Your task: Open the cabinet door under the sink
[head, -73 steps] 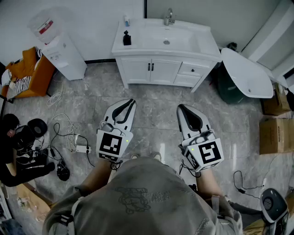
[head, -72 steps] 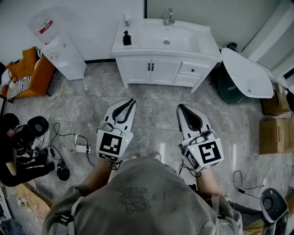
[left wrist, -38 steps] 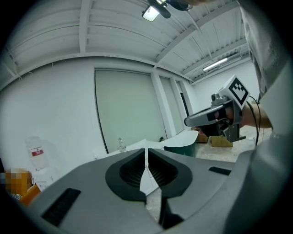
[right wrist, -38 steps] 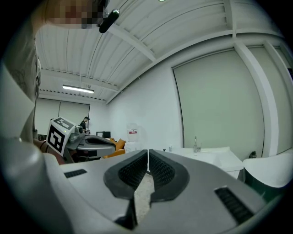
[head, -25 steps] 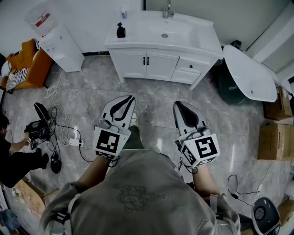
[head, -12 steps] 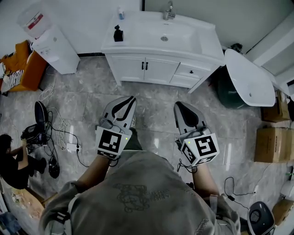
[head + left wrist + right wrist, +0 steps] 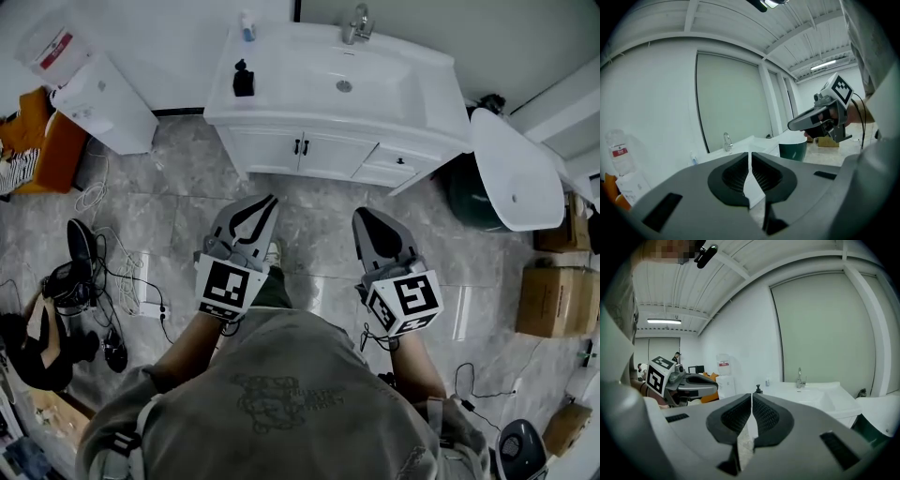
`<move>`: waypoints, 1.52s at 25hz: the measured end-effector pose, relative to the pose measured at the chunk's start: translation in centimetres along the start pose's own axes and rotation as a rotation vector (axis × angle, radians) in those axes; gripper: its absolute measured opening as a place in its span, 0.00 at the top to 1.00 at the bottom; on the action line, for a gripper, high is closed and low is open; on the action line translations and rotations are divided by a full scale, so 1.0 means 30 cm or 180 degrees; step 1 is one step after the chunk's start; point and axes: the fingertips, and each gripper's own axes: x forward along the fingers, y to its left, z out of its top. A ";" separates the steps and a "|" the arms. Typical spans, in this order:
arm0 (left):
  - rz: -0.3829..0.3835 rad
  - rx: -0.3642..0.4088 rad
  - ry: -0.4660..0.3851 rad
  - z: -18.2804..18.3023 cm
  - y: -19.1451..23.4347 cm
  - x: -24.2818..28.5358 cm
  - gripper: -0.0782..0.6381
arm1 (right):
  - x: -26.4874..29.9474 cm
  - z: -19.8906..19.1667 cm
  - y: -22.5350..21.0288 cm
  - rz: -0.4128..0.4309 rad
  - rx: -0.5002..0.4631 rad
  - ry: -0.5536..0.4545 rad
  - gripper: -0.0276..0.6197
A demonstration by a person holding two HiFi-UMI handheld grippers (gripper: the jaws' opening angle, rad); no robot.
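White cabinet doors [image 7: 272,152] under the sink [image 7: 412,84] stand shut, well ahead of you. You hold the left gripper [image 7: 268,200] and right gripper [image 7: 360,215] pointed at them, jaws together on nothing, likely just for the approach. Each gripper's own body blocks most of the doors in its view, and the black handles [image 7: 300,147] look tiny.

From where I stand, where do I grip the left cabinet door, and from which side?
Grip its dark handle at the door's inner edge, coming straight from the front. The two handles sit side by side mid-cabinet, so it likely hinges on the outer side.
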 end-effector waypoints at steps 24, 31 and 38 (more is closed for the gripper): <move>-0.0643 -0.0140 0.0518 -0.391 0.390 0.591 0.84 | 0.730 -0.083 -0.214 -0.0251 -0.0028 0.0469 0.91; -0.0528 -0.0441 0.0707 -0.542 0.366 0.754 0.72 | 0.831 -0.225 -0.309 -0.0230 0.0174 0.0493 0.91; -0.0312 -0.0542 0.0900 -0.719 0.321 0.908 0.70 | 0.910 -0.414 -0.423 -0.0212 0.0292 0.0445 0.91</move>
